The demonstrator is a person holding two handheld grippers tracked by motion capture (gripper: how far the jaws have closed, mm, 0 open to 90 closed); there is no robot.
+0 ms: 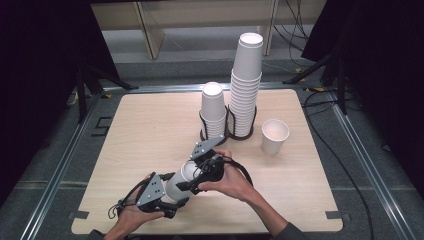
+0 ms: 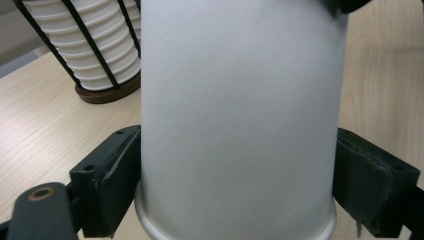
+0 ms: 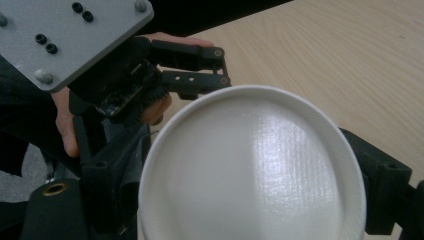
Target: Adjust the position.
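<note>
Down at the near edge of the tabletop (image 1: 150, 120), the left tool (image 1: 172, 200) and the right tool (image 1: 192, 172) meet on one white paper cup (image 1: 177, 182) — it lies tilted between them, lifted off the wood. In the left gripper view the cup's wall (image 2: 240, 115) sits squarely between the two black jaws, both pressed against its sides near the rolled rim, so the left tool is pinching the cup. In the right gripper view the cup's closed bottom (image 3: 250, 165) faces the camera, with a dark jaw close on each side; the right tool looks closed around that end too, though the actual contact is hidden by the cup. The left tool's grey plate (image 3: 65, 35) and the person's left hand (image 3: 65, 125) show just behind it.

Farther out, near the middle of the far side, two black wire holders stand side by side — a short cup stack (image 1: 213, 110) on the left, a tall cup stack (image 1: 246, 80) on the right. A single upright cup (image 1: 275, 136) stands apart, to the right of them.
</note>
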